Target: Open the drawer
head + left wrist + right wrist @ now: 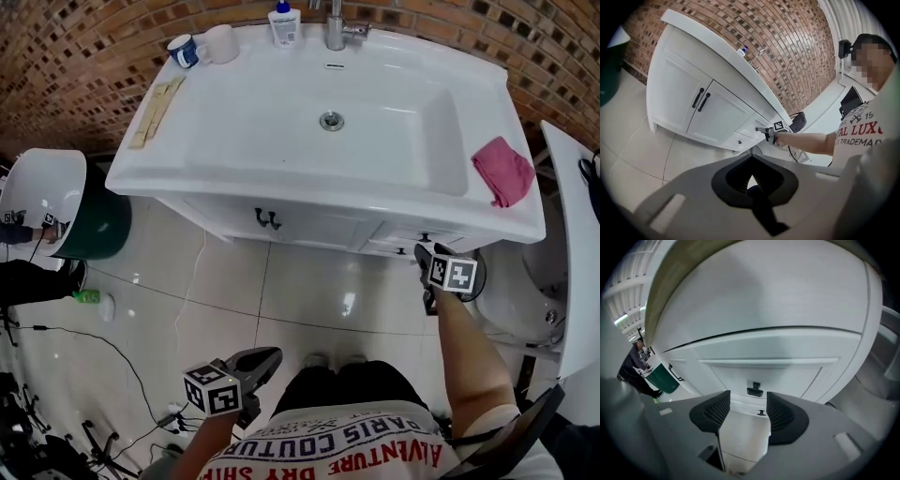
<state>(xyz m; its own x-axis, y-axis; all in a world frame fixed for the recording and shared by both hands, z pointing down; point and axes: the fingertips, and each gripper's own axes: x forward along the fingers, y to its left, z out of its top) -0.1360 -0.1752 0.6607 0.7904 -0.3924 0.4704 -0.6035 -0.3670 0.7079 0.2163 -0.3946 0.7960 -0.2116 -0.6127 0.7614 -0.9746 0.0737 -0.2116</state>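
Note:
The white vanity (pixel 169 183) has small drawers at its lower right, each with a black knob. The upper drawer front (pixel 759 373) fills the right gripper view and looks closed, its knob (pixel 754 391) just ahead of my right gripper (pixel 747 398). That gripper stands open; nothing is between its pads. A lower knob (pixel 761 413) shows in the gap below. In the head view my right gripper (pixel 422 251) hangs right below the drawer knob (pixel 425 237). My left gripper (pixel 272 356) is low over the floor, away from the vanity, shut and empty (pixel 752 161).
Two cabinet doors with black handles (pixel 267 219) are left of the drawers. On the sink top lie a pink cloth (pixel 503 170), two cups (pixel 202 47) and a bottle (pixel 284 25). A green bin (pixel 98 225) stands left, a white fixture (pixel 525 291) right. Cables (pixel 84 342) cross the tiled floor.

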